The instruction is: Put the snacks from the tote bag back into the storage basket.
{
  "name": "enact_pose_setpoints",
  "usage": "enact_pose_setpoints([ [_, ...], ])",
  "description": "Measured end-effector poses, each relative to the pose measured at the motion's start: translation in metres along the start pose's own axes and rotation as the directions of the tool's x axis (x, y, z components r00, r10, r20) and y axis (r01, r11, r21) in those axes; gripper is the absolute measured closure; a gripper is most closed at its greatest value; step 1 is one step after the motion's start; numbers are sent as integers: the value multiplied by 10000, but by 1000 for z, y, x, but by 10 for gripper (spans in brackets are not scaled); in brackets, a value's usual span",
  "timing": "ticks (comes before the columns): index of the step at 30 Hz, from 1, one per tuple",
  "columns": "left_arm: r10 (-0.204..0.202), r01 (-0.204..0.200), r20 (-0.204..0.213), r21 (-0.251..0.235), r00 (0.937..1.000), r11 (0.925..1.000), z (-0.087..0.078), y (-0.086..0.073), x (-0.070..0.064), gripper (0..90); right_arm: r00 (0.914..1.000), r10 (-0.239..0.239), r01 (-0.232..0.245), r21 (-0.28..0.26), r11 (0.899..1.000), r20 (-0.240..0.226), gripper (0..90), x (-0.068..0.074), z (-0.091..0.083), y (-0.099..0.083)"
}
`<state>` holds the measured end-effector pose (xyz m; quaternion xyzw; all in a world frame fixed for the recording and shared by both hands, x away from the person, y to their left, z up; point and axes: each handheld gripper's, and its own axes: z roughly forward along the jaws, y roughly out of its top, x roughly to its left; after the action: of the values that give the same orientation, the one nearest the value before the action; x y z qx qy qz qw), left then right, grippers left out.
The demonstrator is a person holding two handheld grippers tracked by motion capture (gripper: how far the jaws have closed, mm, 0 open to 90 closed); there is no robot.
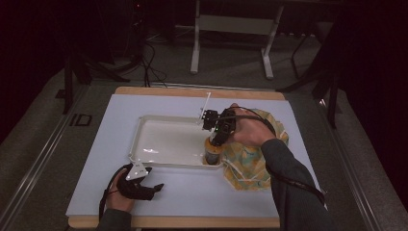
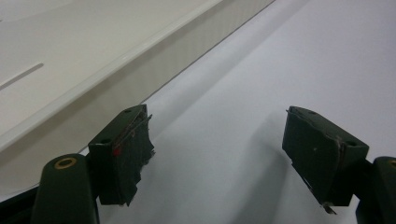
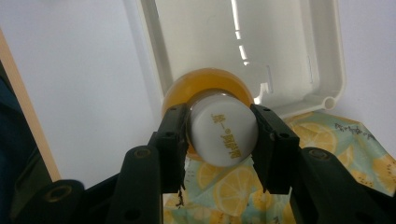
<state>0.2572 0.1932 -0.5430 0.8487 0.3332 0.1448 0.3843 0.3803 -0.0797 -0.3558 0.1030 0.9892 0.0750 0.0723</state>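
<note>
Probably a small bottle of amber drink [image 3: 208,88], judged fairly light, rigid, with smooth rounded shoulders and a white cap [image 3: 223,135] printed with gold characters. Likely slippery on the curved body; best taken at the cap, where flat sides give the pads something to bite. Possibly glass or hard plastic, cannot tell which, so worth setting down gently.

Stands upright at the near right corner of the white plastic tray [image 1: 144,122], just inside its rim, with the lemon-print cloth [image 1: 250,161] lying just beside the tray on that side. In the right gripper view, seen from above, cap toward the camera, tray corner [image 3: 327,100] behind it and cloth below.

Right gripper [image 1: 215,139]: closed to cap width, both jaws pressed against opposite sides of the white cap, bottle held from above. Grip looks centred, no visible tilt.

Left gripper [image 1: 156,186]: jaws spread wide, nothing between them, lying low on the pale blue mat [image 2: 261,84] just outside the tray's near wall [image 2: 154,70], well apart from the bottle.
</note>
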Motion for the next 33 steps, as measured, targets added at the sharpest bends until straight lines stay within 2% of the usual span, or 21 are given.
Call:
enact_pose_setpoints([
  [10, -6, 6, -6, 1, 10000, 10000, 0, 0, 0, 235, 10000, -26, 26, -241, 9997, -12, 566, -1, 2, -1],
  [12, -9, 9, -4, -1, 10000, 10000, 0, 0, 0, 235, 10000, 37, -36, -255, 9997, 27, 531, -2, 2, -1],
  [13, -13, 13, -9, -2, 10000, 10000, 0, 0, 0, 235, 10000, 87, -86, -274, 9996, 29, 485, -3, 2, -1],
  [14, -13, 13, -9, -2, 10000, 10000, 0, 0, 0, 235, 10000, 87, -86, -274, 9996, 29, 485, -3, 2, -1],
  [15, -6, 6, -13, -2, 10000, 10000, 0, 0, 0, 235, 9998, 146, -141, -351, 9993, 147, 426, -3, 3, -1],
  [21, -3, 3, -13, 0, 10000, 10000, 0, 0, 0, 235, 9989, 333, -312, -630, 9975, 321, 328, -4, 1, -2],
  [33, -11, 11, -8, -26, 10000, 10000, 0, 0, 0, 235, 9988, 394, -371, -809, 9960, 276, 317, -2, -5, -6],
])
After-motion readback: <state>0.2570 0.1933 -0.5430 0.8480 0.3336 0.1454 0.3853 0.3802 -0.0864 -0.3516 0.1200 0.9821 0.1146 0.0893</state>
